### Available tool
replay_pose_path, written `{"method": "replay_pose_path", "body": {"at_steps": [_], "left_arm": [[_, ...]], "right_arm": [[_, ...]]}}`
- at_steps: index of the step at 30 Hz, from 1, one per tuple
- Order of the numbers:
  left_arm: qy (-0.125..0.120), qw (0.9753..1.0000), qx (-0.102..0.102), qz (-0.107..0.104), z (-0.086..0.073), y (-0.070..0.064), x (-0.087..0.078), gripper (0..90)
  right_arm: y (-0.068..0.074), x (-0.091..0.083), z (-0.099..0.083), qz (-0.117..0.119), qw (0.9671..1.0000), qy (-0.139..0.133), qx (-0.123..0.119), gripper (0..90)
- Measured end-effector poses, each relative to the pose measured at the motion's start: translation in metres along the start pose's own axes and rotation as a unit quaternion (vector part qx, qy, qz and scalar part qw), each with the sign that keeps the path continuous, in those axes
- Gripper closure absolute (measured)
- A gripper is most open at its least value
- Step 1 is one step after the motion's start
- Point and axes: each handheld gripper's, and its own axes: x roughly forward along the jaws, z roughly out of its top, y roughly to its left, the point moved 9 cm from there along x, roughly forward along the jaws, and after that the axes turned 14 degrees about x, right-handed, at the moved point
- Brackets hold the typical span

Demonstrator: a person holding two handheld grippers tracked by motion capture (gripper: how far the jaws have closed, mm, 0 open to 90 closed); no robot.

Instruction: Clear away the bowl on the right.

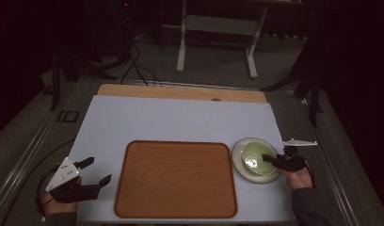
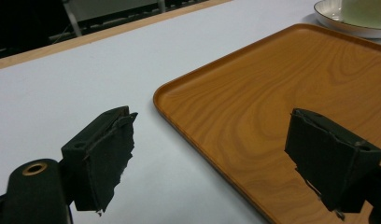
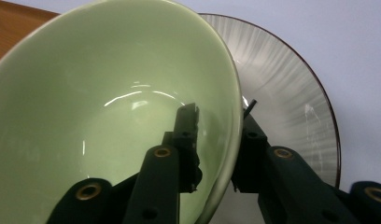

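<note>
Near edge, high view: 2 forearms enter from the bottom, both cut off by the frame. The left gripper sits at the table's near left corner, just off the left edge of the wooden tray, its jaws spread wide with nothing between them. In the left gripper view the same jaws stand well apart, one over the white table cover, the other over the tray's near corner; whether they touch the surface cannot be told. The tray is bare.

Right of the tray, the right gripper reaches onto the green bowl. The right gripper view shows the grip plainly: 1 jaw inside the bowl, 1 outside, pinching the rim and wall between them. The bowl sits tilted, its rim lifted on the gripper's side. The outer jaw's tip is hidden behind the bowl wall.

The bowl rests on a pale ribbed plate with a dark rim; the plate lies on the white cover just beside the tray's right edge. Much of the plate is covered by the bowl, so where bowl and plate meet cannot be made out.

Far side: a strip of bare wooden tabletop past the cover. Beyond, the room is dark; white table legs and floor cables are faint.
</note>
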Motion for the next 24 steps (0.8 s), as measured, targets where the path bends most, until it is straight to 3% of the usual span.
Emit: {"method": "replay_pose_path", "body": {"at_steps": [6,12,24], "left_arm": [[0.0,1.0,-0.001,0.001,0.0,0.0,0.0,15.1],[0.0,1.0,-0.001,0.002,0.0,0.001,0.0,15.1],[-0.001,1.0,0.002,0.002,0.001,0.001,-0.001,15.1]], "right_arm": [[-0.004,-0.002,-0.003,0.006,0.9998,0.005,0.018,82.8],[0.001,-0.003,-0.002,-0.001,1.0,0.003,0.008,83.1],[0.006,-0.007,-0.003,0.014,0.9994,-0.012,0.028,83.2]]}}
